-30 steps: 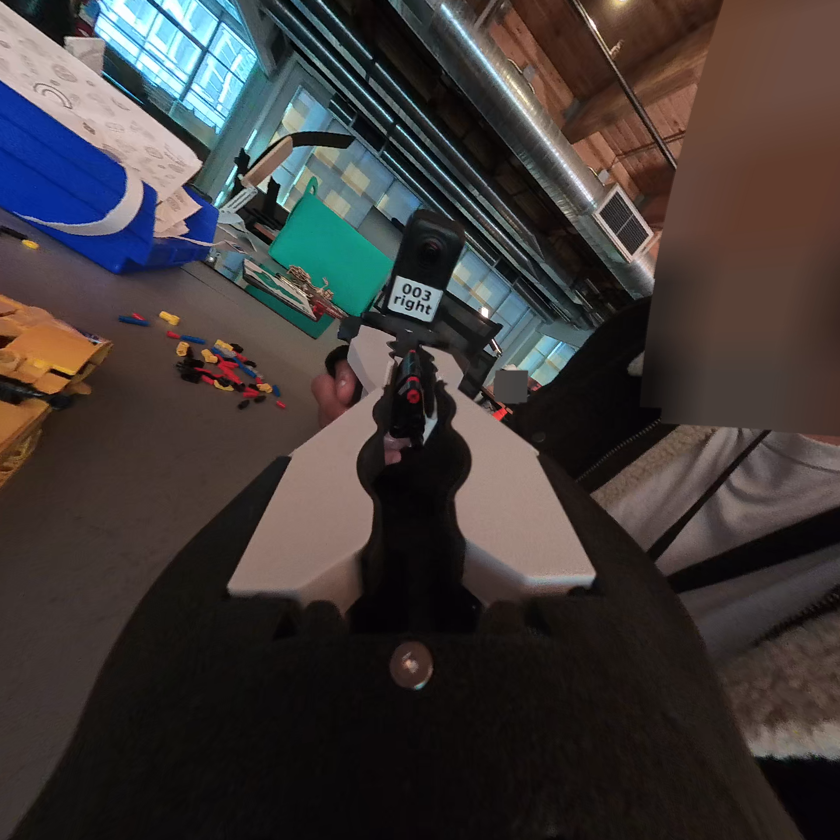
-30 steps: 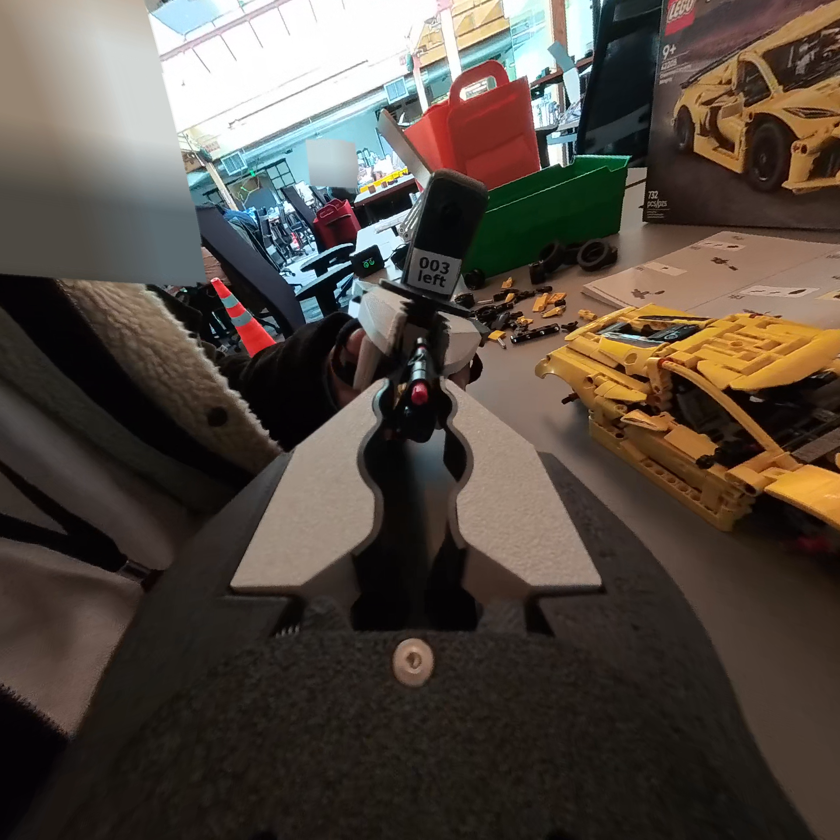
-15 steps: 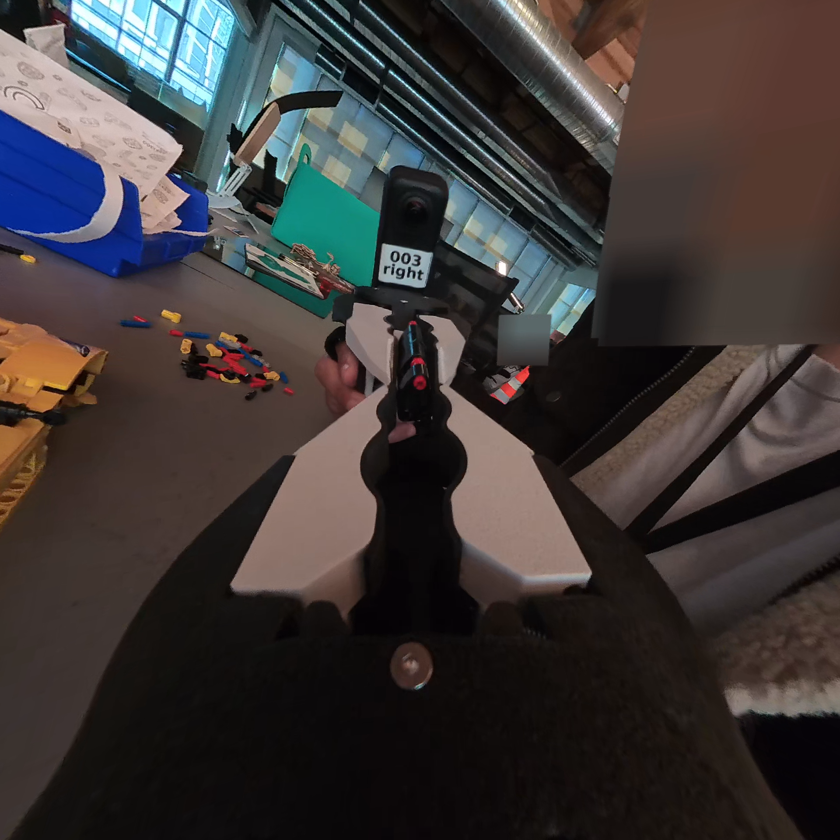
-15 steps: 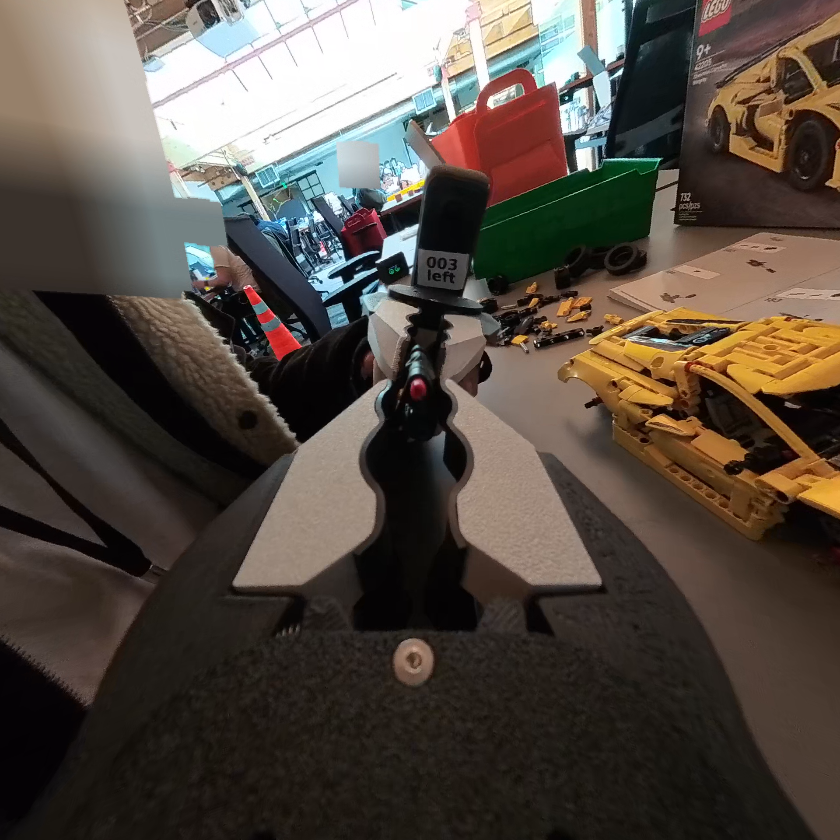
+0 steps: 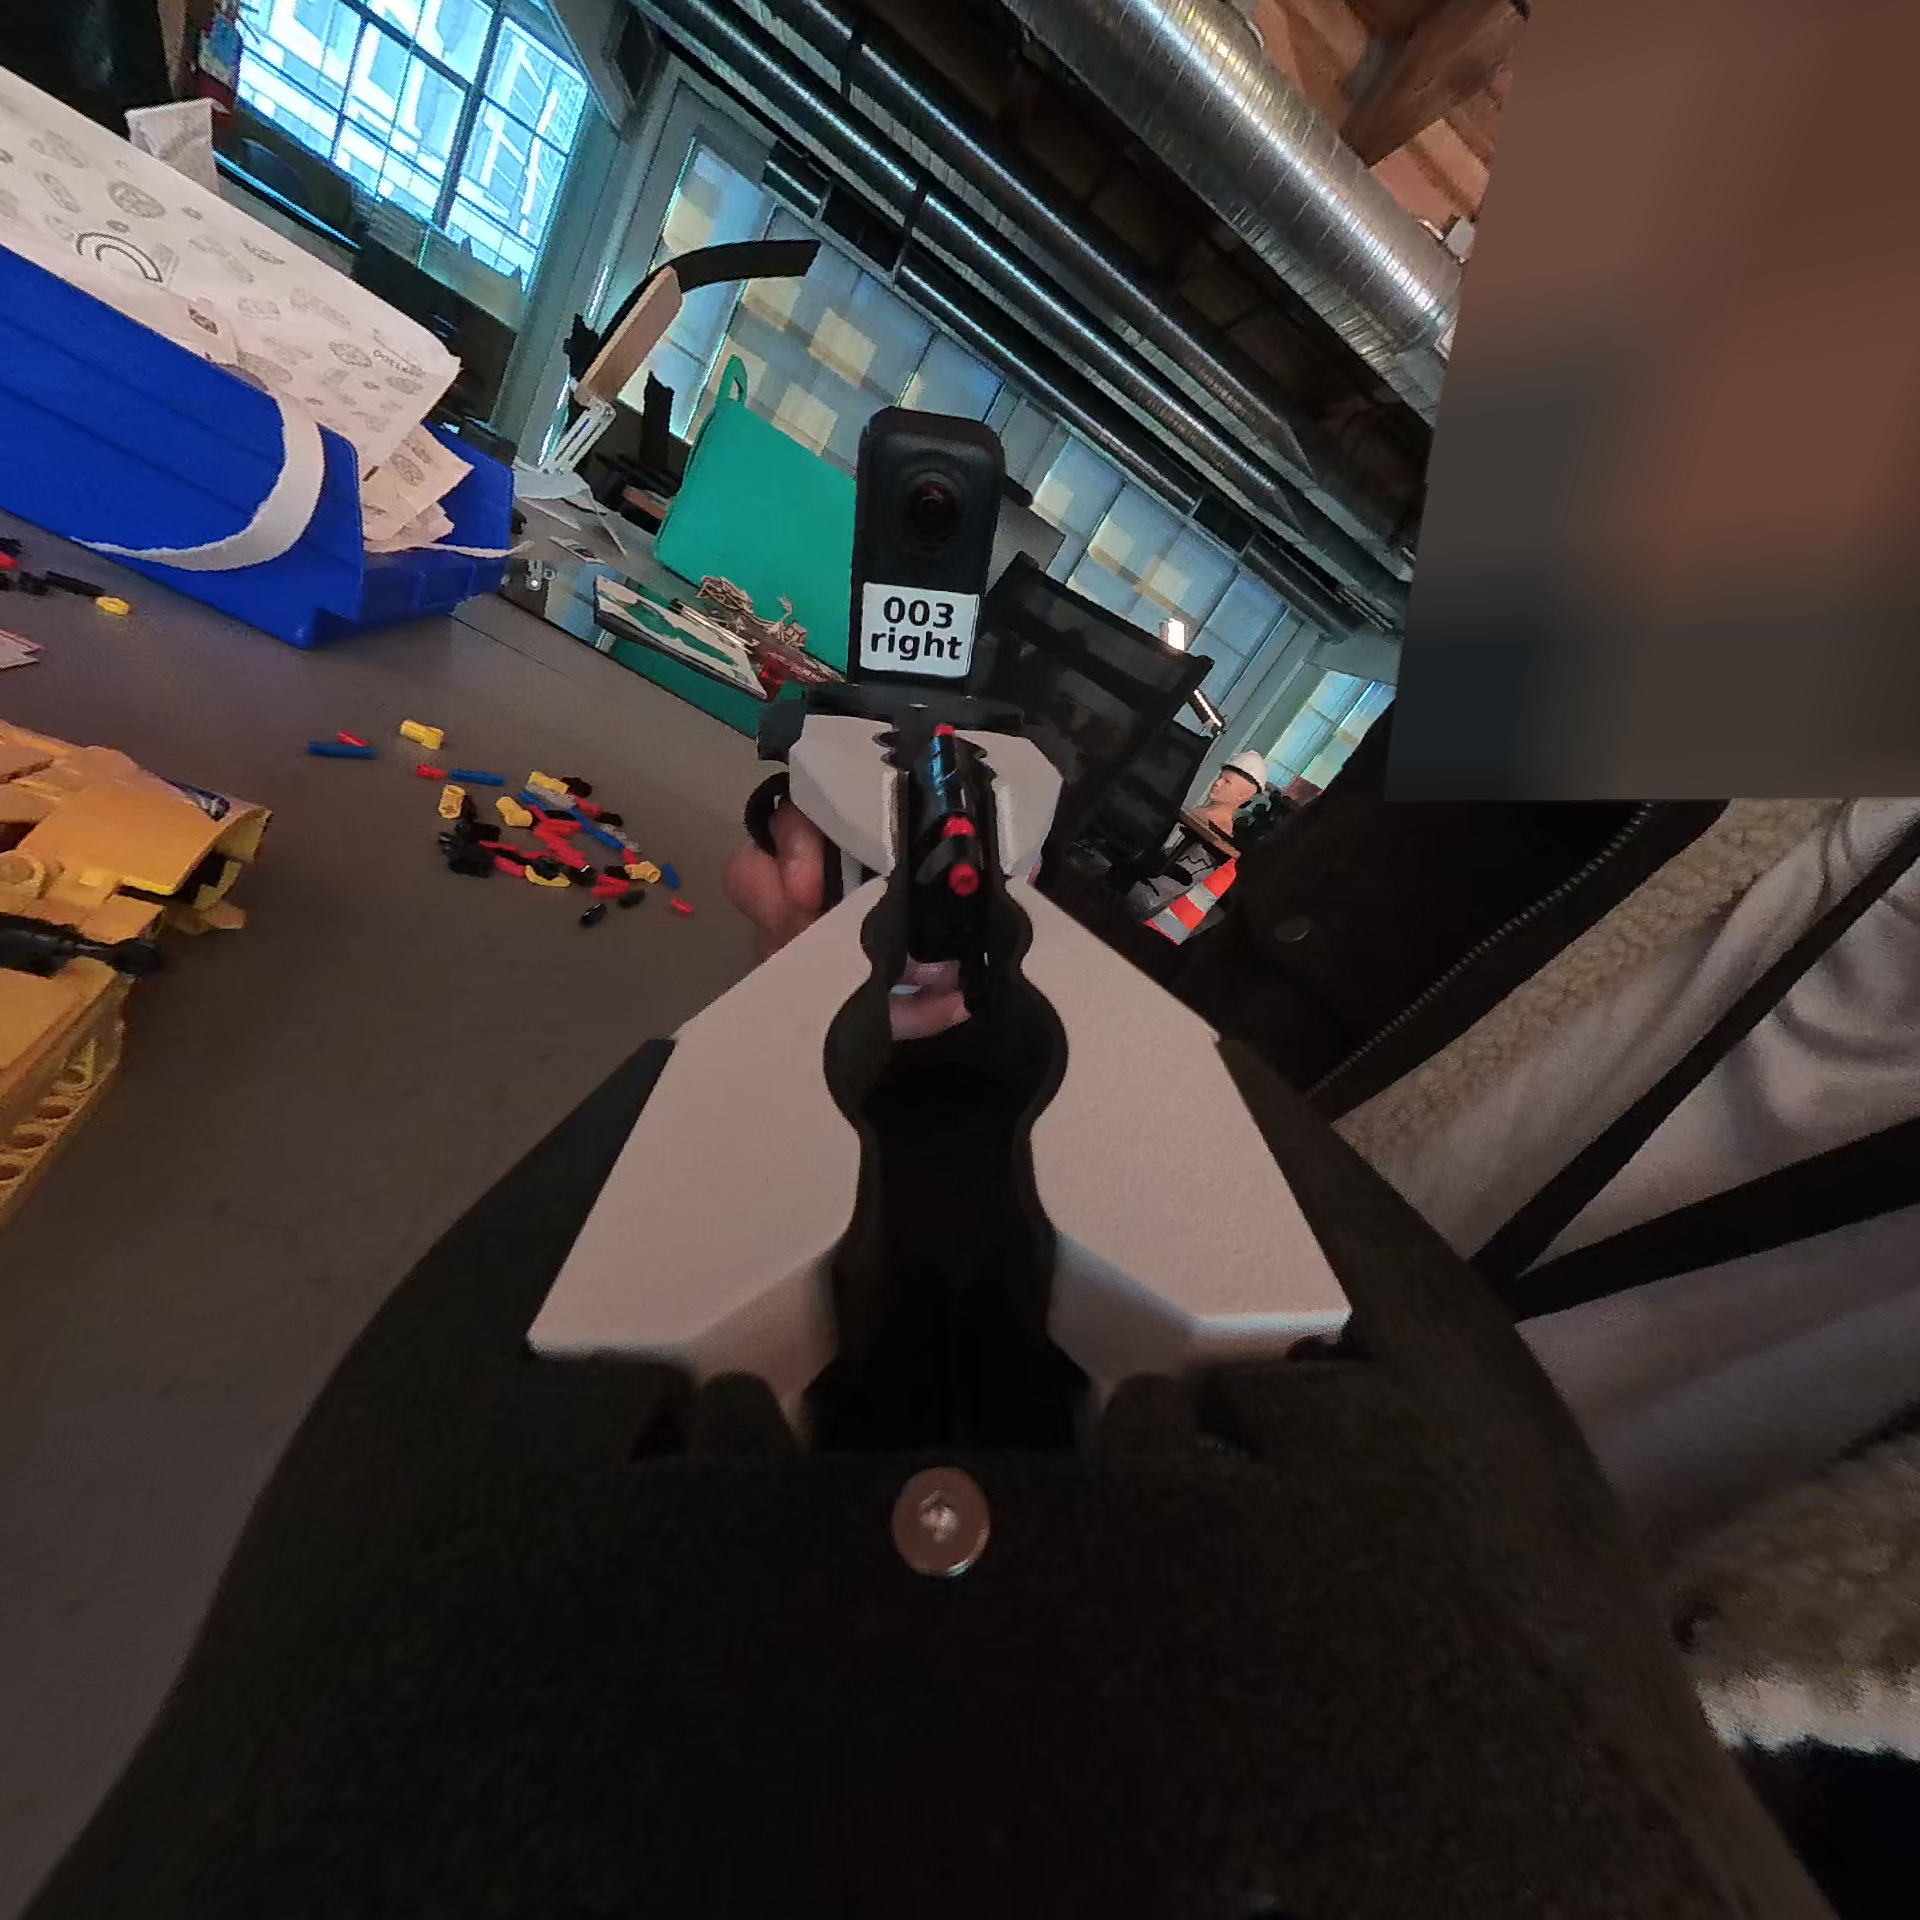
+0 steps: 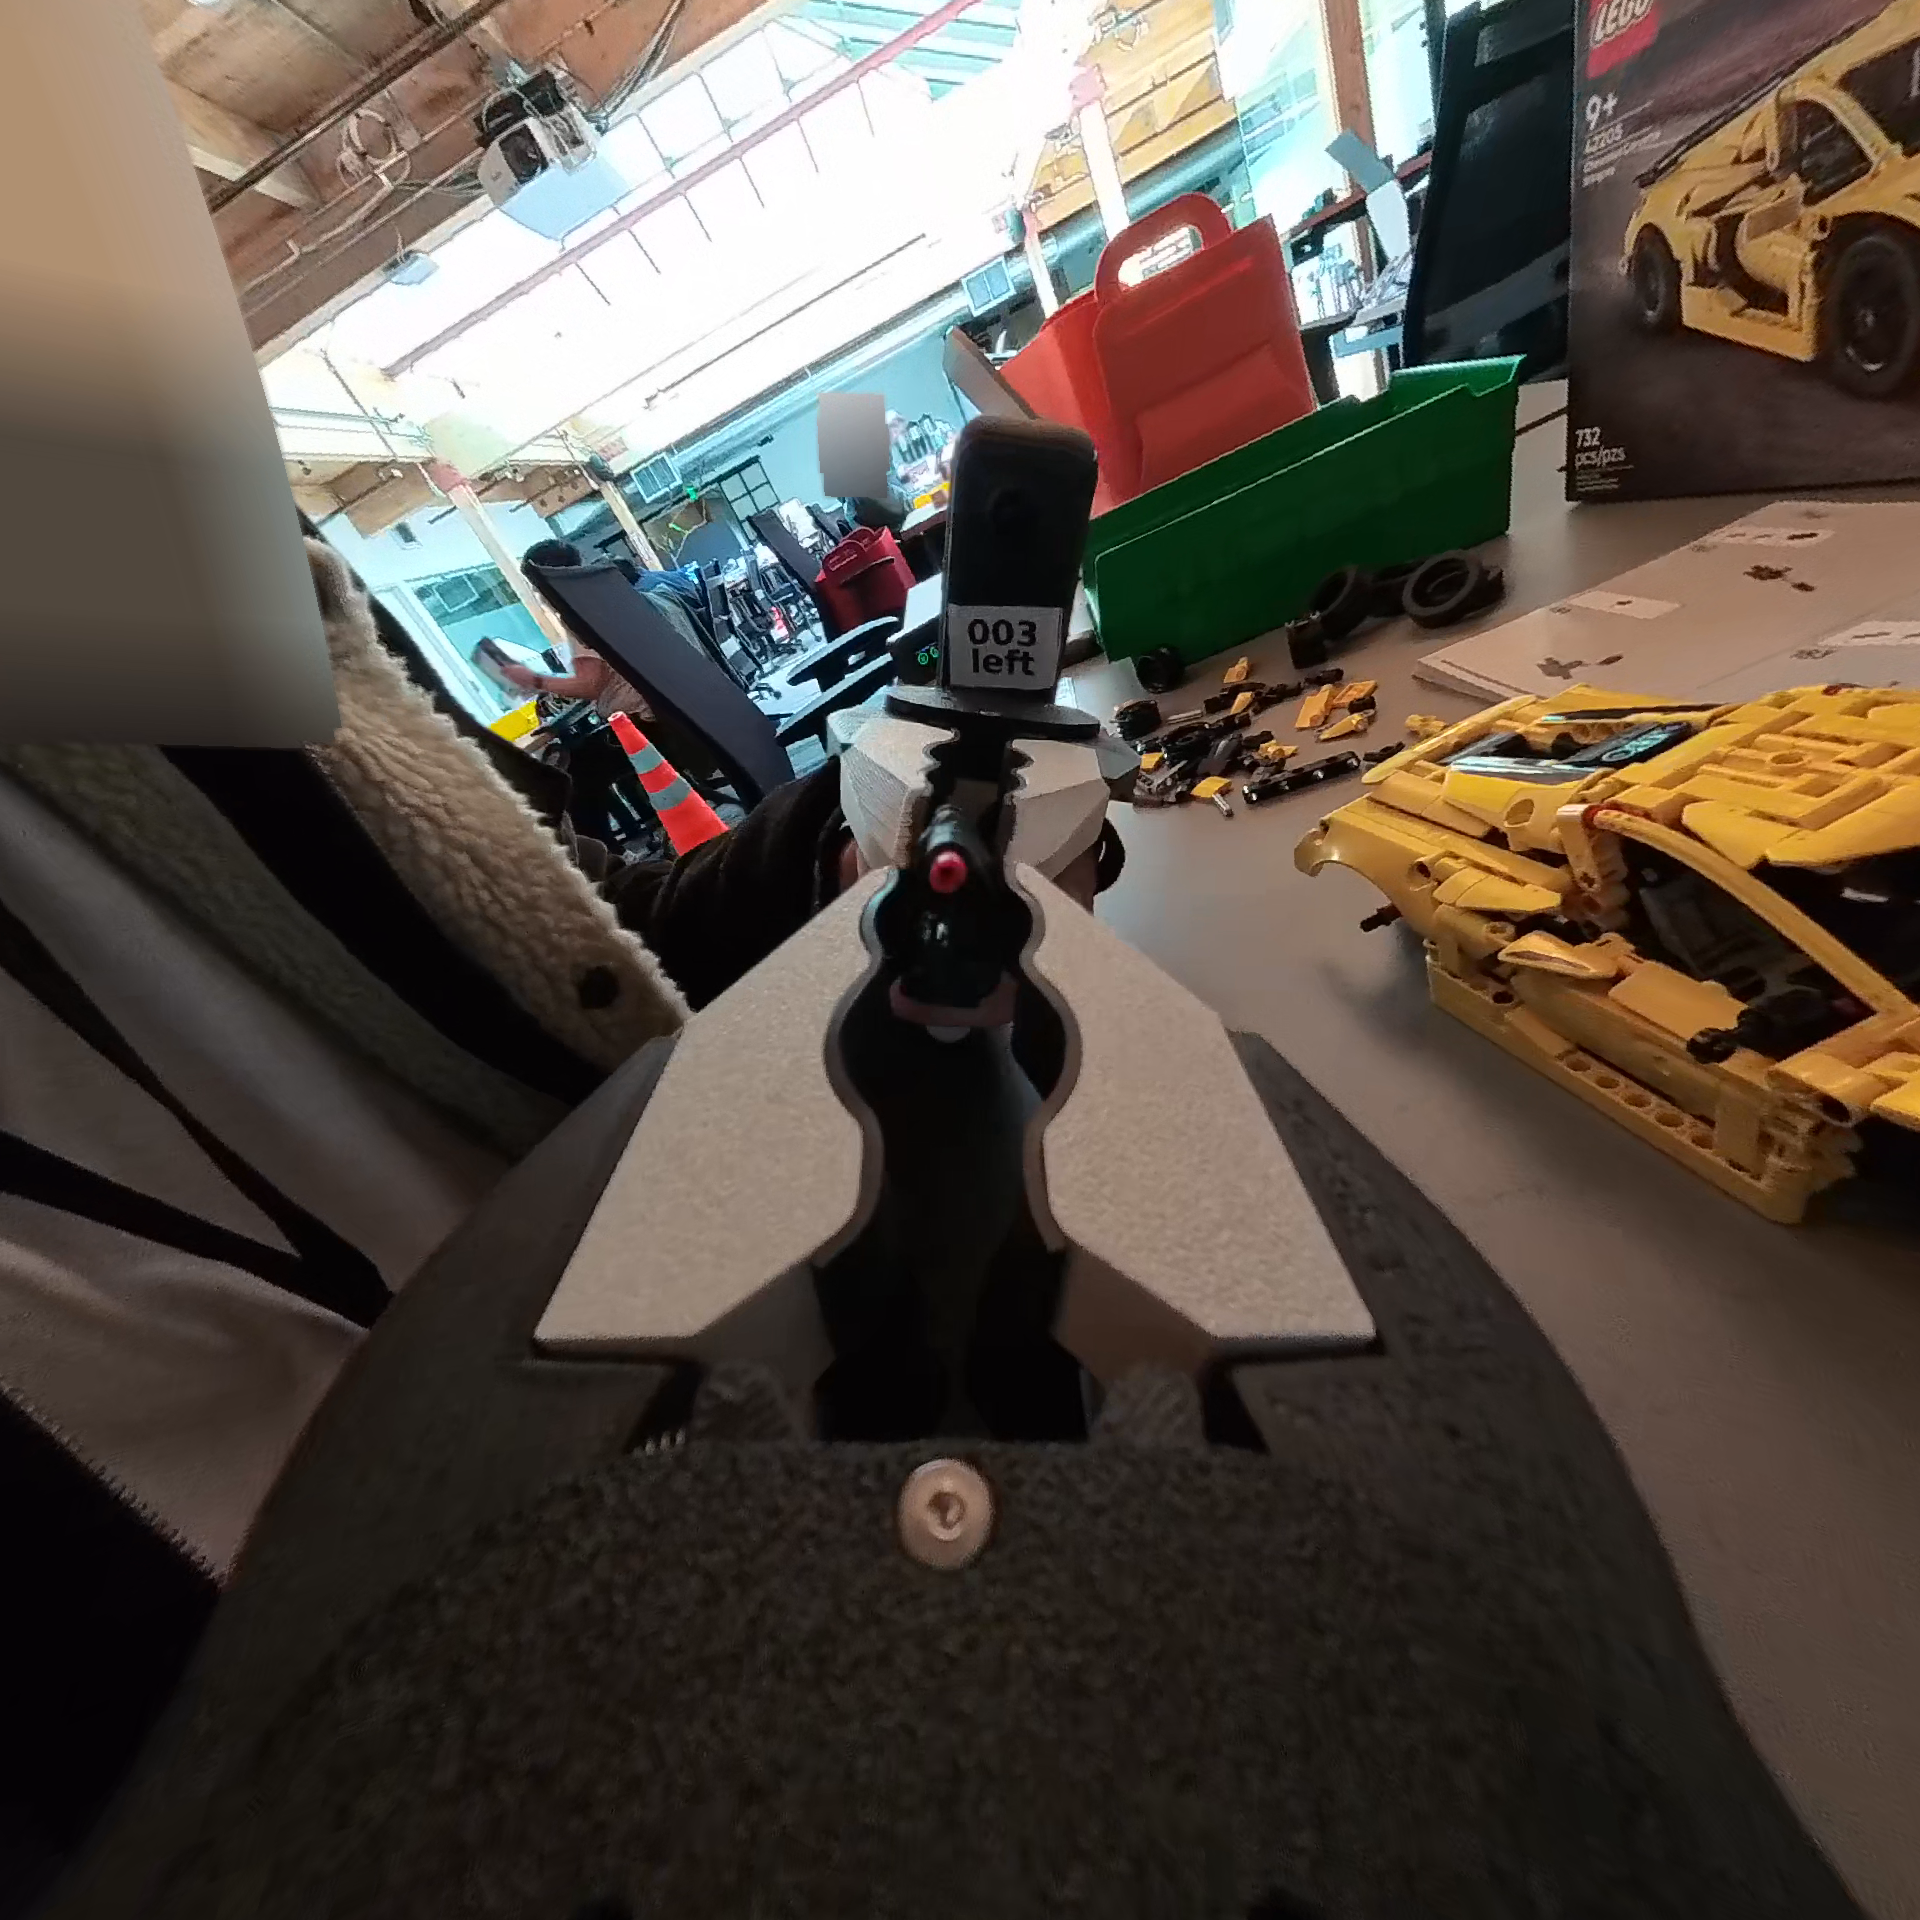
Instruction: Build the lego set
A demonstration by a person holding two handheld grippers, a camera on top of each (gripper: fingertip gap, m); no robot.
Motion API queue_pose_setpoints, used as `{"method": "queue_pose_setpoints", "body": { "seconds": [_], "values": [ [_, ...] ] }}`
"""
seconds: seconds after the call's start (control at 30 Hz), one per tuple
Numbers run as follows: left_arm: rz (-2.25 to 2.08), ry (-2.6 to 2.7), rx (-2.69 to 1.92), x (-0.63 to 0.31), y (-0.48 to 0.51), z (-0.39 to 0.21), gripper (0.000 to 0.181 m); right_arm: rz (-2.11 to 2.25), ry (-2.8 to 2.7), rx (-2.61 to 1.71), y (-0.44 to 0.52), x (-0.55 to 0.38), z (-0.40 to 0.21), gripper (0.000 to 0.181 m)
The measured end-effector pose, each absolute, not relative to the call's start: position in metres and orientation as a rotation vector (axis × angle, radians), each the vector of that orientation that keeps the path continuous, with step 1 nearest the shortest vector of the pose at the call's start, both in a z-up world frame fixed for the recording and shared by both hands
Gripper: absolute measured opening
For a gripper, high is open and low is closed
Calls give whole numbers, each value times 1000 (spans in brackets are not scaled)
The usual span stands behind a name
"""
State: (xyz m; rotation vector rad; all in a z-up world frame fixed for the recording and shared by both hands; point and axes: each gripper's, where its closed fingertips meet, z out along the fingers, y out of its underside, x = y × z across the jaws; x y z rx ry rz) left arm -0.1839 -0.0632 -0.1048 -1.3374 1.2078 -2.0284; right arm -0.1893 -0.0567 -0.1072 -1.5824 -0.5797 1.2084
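Note:
My two grippers face each other tip to tip above the grey table. A small black lego assembly with red pins (image 5: 943,842) sits between them; it also shows in the right wrist view (image 6: 943,883). My left gripper (image 5: 940,935) is shut on its near end, and my right gripper (image 6: 945,935) is shut on the other end. The opposite gripper shows in each view, the right one (image 5: 925,774) and the left one (image 6: 971,790). The part-built yellow car (image 6: 1621,914) lies on the table to the side, its edge also in the left wrist view (image 5: 94,862).
Loose small parts lie in piles (image 5: 551,831) (image 6: 1247,727). A blue bin (image 5: 156,457), a green bin (image 6: 1299,540), black tyres (image 6: 1439,592), the instruction booklet (image 6: 1662,613) and the set's box (image 6: 1745,239) stand around. A person's jacket is close behind both grippers. My left and right fingertips are right by each other. From either gripper's tips it is about 15 cm to the part-built yellow car (image 6: 1621,914).
Both grippers stay tip to tip on the black assembly. The pair has turned and shifted slightly, so the background has slid in both views. The grip looks unchanged.

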Motion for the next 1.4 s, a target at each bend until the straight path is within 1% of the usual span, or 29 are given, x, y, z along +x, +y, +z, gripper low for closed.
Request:
{"method": "queue_pose_setpoints", "body": {
  "seconds": [0.17, 0.23, 0.33, 0.4, 0.53, 0.57, 0.73, 0.87, 1.03, 1.13, 1.4],
  "values": [
    [-2017, 1166, -1395, -182, -54, -107, 15, 1192, -520, -1611, -47, -185, -109, 17],
    [-1986, 1145, -1418, -182, -48, -110, 15, 1211, -475, -1593, -44, -179, -104, 30],
    [-1983, 1059, -1467, -182, -34, -112, 15, 1170, -417, -1614, -36, -168, -105, 39],
    [-1996, 990, -1494, -183, -25, -112, 15, 953, -441, -1634, -27, -165, -112, 46],
    [-2041, 800, -1494, -184, -9, -105, 15, 397, -527, -1644, -9, -172, -117, 68],
    [-2083, 737, -1492, -183, -8, -103, 15, 289, -499, -1626, -5, -171, -112, 70],
    [-2289, 508, -1464, -180, -9, -97, 14, -118, -546, -1544, -1, -167, -104, 61],
    [-2309, 492, -1469, -180, -8, -98, 14, -122, -545, -1546, -3, -164, -102, 53],
    [-2341, 470, -1474, -177, -8, -99, 14, -148, -553, -1549, -2, -164, -103, 55],
    [-2383, 511, -1504, -171, -17, -102, 15, -231, -572, -1553, 1, -161, -106, 66],
    [-2424, 486, -1510, -171, -15, -103, 14, -270, -602, -1542, 0, -160, -105, 59]
  ]
}}
